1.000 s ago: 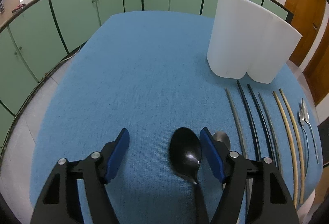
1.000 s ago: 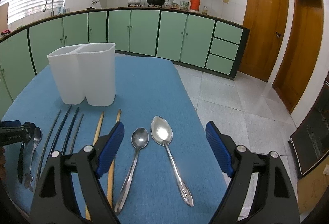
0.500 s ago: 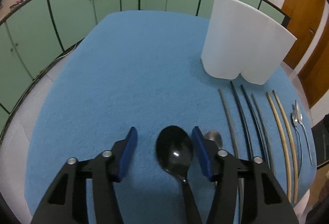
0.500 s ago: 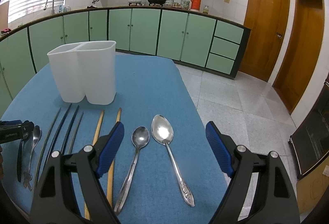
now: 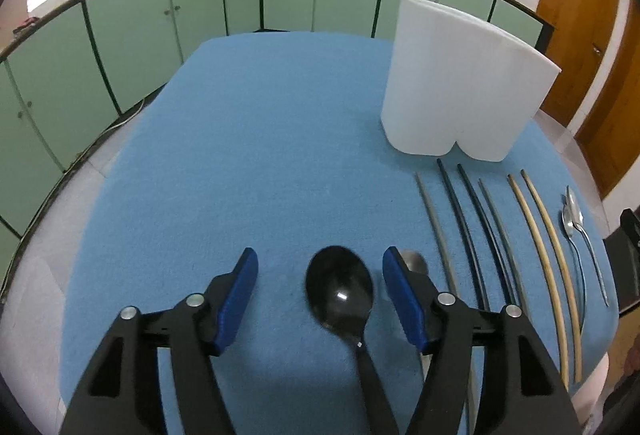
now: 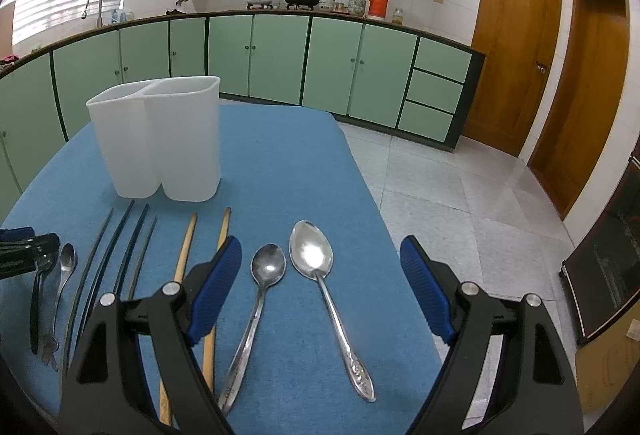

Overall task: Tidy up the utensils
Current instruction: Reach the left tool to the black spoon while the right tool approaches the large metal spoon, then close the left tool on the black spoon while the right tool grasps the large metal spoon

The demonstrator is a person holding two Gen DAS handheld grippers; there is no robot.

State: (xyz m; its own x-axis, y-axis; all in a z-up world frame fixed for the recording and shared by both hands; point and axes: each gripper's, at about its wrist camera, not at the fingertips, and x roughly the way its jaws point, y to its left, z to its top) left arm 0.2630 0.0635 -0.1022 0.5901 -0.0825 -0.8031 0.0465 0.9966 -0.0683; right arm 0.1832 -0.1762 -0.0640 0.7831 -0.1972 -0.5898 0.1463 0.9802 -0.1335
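A black spoon (image 5: 340,291) lies on the blue cloth between the open fingers of my left gripper (image 5: 320,287). A small steel spoon (image 5: 414,262) lies just right of it, partly hidden. Beyond lie dark chopsticks (image 5: 464,231), wooden chopsticks (image 5: 548,251) and two steel spoons (image 5: 576,231). The white two-compartment holder (image 5: 460,91) stands at the back right. My right gripper (image 6: 320,283) is open above a small steel spoon (image 6: 266,271) and a large steel spoon (image 6: 312,255). The holder (image 6: 160,139) stands far left in the right wrist view, and the left gripper (image 6: 24,255) shows at its left edge.
The table's blue cloth (image 5: 248,155) ends at a rounded edge near green cabinets (image 5: 132,31). In the right wrist view the table's right edge (image 6: 372,203) drops to a tiled floor, with wooden doors (image 6: 516,71) beyond.
My left gripper has narrowed around the black spoon and shifted slightly left and forward. The right gripper has not moved.
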